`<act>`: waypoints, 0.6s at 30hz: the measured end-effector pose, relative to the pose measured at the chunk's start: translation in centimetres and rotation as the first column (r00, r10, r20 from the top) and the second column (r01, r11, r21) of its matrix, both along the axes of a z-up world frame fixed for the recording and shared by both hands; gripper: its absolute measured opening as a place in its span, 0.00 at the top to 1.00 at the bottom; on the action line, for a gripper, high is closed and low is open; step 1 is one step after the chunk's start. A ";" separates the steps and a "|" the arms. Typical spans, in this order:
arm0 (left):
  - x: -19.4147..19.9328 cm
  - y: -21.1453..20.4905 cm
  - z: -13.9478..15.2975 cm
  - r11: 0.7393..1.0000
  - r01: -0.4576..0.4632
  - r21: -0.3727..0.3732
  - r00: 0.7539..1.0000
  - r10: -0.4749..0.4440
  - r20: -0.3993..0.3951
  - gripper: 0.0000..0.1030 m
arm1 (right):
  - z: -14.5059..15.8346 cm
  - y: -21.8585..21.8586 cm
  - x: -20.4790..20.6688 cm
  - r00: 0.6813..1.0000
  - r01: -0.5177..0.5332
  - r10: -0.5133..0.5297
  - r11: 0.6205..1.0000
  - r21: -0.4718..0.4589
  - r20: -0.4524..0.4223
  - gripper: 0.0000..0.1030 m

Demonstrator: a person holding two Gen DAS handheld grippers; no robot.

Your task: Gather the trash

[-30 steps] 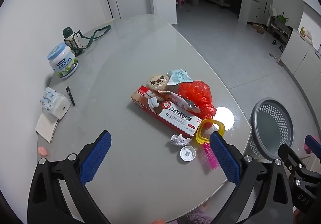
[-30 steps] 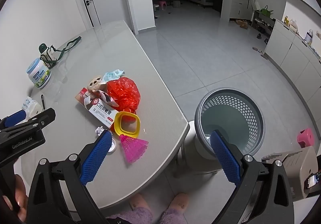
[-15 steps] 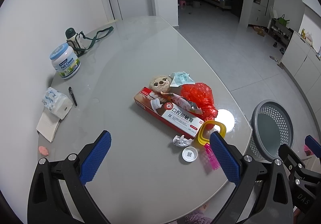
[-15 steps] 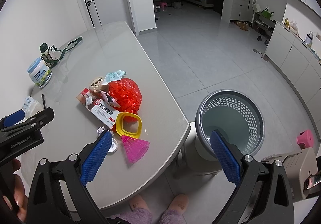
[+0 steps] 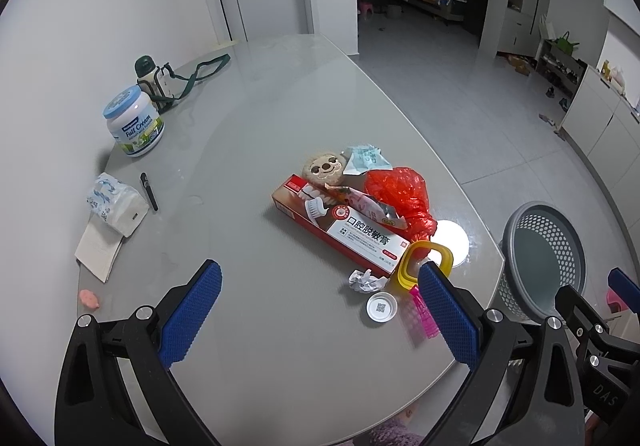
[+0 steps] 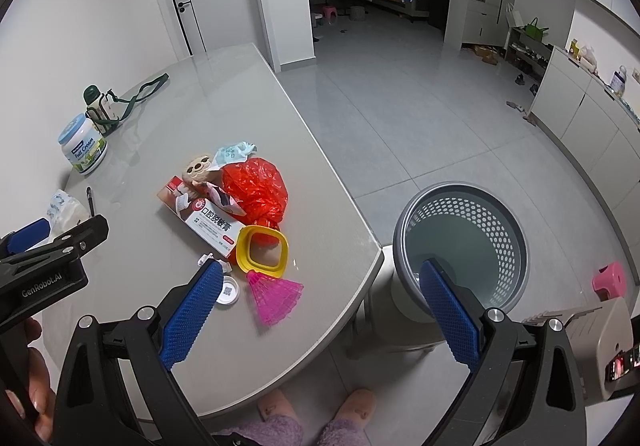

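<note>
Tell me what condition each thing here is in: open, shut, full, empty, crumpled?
Left gripper: open, holding nothing.
Right gripper: open, holding nothing.
Waste basket: upright on the floor, looks empty.
Milk powder jar: upright, lid on.
Water bottle: upright, capped.
Toothpaste box: lying flat, closed.
Red plastic bag: crumpled, knotted.
Paper scrap: balled up.
Tissue pack: lying on its side.

One toothpaste box [image 5: 342, 227], one red bag [image 5: 400, 194], one plush toy [image 5: 323, 168], one yellow ring [image 5: 426, 260], one paper wad [image 5: 363, 280], one white cap [image 5: 382, 307], one basket [image 6: 464, 246], two tubs/bottles: milk tin [image 5: 134, 122], flask [image 5: 149, 75].
</note>
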State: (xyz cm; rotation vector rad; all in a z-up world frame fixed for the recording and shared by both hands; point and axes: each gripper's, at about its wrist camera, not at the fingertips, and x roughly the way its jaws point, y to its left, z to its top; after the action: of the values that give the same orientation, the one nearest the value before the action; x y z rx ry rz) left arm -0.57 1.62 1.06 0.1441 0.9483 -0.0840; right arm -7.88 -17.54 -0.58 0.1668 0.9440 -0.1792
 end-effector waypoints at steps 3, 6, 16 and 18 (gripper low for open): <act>0.0 0.1 0.1 1.000 0.000 0.000 1.000 0.000 0.002 0.06 | 0.0 0.0 0.0 1.000 -0.002 0.002 1.000 -0.001 0.001 0.09; 0.0 0.1 0.2 1.000 0.000 0.000 1.000 0.000 0.005 0.06 | 0.0 0.1 0.0 1.000 -0.002 0.002 1.000 -0.001 0.001 0.09; -0.1 0.2 0.4 1.000 0.000 -0.002 1.000 0.000 0.013 0.06 | 0.1 0.2 0.1 1.000 -0.005 0.005 1.000 -0.003 0.002 0.09; -0.1 0.2 0.4 1.000 0.000 -0.001 1.000 0.000 0.014 0.06 | 0.2 0.2 0.1 1.000 -0.005 0.005 1.000 -0.003 0.002 0.09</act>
State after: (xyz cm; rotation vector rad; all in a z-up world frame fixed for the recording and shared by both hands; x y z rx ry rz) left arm -0.66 1.80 1.48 0.1433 0.9343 -0.0837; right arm -7.76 -17.35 -0.40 0.1613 0.9416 -0.1755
